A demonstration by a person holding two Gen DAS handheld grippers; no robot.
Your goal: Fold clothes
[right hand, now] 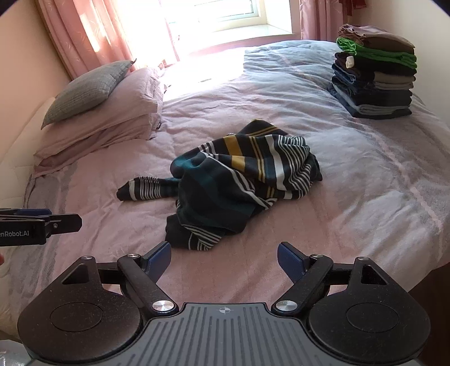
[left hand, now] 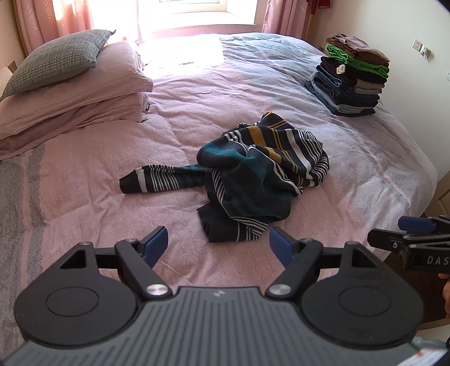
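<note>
From the left wrist, the left tongs (left hand: 218, 244) stand wide and empty over the bed (left hand: 84, 197), the crumpled shirt (left hand: 253, 171) just beyond them. From the right wrist, the right tongs (right hand: 224, 257) gape likewise before that shirt (right hand: 239, 180), apparently not touching it; a stack (right hand: 375, 76) sits far right.

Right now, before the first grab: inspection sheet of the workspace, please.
Surface: bed with pink cover, wrinkled, sunlit near the window.
Job's things: striped sweater crumpled mid-bed, one sleeve stretched out toward the pillows; folded clothes stack at the far right edge of the bed.
Clutter: grey pillow on two pink pillows at the left.
Grippers: left gripper open, nothing between the fingers, short of the sweater's near hem; right gripper open, empty, likewise short of it.
Cables: nothing seen.
Surroundings: bright window, pink curtains, wall outlets at right.
</note>
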